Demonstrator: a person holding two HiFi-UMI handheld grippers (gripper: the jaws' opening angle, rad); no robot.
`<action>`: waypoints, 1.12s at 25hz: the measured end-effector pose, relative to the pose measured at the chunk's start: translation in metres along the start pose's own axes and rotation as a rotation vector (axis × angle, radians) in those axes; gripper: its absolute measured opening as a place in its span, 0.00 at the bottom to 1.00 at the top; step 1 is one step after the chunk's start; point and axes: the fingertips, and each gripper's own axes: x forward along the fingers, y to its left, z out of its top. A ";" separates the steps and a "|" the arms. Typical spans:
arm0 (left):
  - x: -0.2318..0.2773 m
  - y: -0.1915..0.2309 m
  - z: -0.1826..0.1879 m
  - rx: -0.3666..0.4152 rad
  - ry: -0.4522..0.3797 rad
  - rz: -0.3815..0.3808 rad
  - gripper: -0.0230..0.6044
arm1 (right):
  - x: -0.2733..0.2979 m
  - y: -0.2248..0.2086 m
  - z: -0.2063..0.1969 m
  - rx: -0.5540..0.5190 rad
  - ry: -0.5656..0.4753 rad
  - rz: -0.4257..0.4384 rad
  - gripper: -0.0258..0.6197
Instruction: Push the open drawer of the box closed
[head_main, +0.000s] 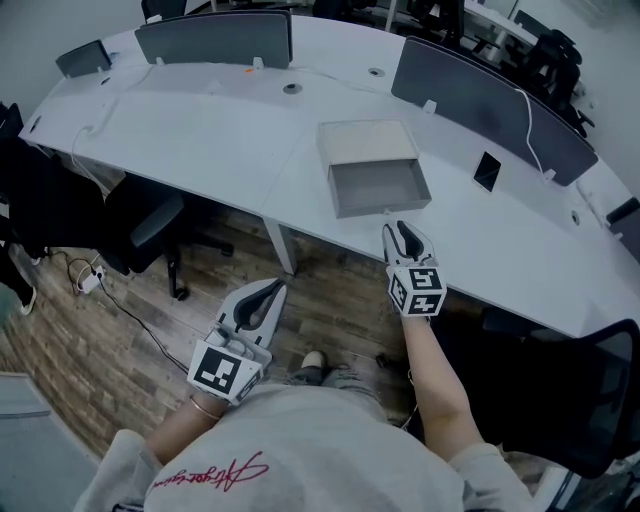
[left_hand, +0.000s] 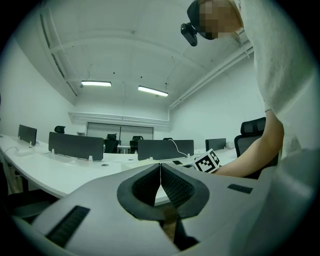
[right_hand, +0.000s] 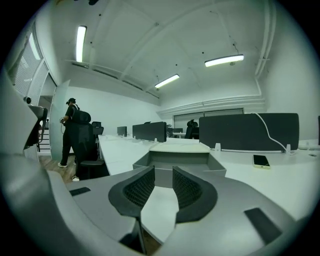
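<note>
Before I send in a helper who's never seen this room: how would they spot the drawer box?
Find the long curved white desk; near its front edge, ahead of the right tongs, sits a low grey box. Its empty drawer, pulled out, sets it apart from the dark phone to its right.

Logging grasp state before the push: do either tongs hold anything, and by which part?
Nothing is held. The left tongs are shut empty; the right tongs are open, facing the drawer.
</note>
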 end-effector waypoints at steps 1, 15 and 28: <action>-0.002 0.001 -0.001 0.000 0.004 0.006 0.06 | 0.005 0.000 -0.004 0.006 0.016 0.002 0.19; -0.013 0.024 -0.007 0.003 0.027 0.071 0.06 | 0.053 -0.022 -0.037 0.056 0.192 -0.043 0.22; -0.009 0.036 -0.011 -0.023 0.033 0.095 0.06 | 0.062 -0.034 -0.040 0.053 0.233 -0.080 0.12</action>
